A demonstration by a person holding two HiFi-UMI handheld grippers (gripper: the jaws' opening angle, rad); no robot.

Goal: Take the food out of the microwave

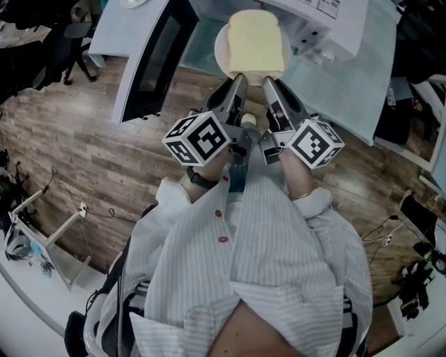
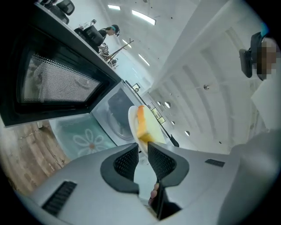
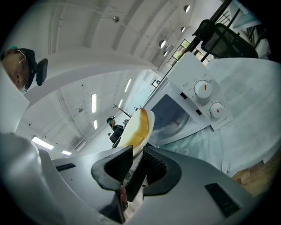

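Observation:
A slice of pale yellow bread [image 1: 256, 40] lies on a round white plate [image 1: 221, 50], held in the air in front of the white microwave [image 1: 327, 17]. My left gripper [image 1: 239, 77] is shut on the plate's near rim from the left, and my right gripper [image 1: 267, 80] is shut on it just to the right. In the left gripper view the plate [image 2: 131, 122] and bread [image 2: 145, 126] stand edge-on between the pads of the left gripper [image 2: 142, 151]. The right gripper view shows the right gripper [image 3: 137, 154] pinching the plate [image 3: 150, 119] under the bread [image 3: 138, 128].
The microwave door [image 1: 150, 59] hangs open to the left, its cavity [image 2: 115, 115] beyond the plate. The microwave [image 3: 189, 105] with two knobs stands on a table under a teal flowered cloth [image 1: 348, 77]. Wooden floor [image 1: 83, 153] lies below; a rack [image 1: 42, 230] stands at the left.

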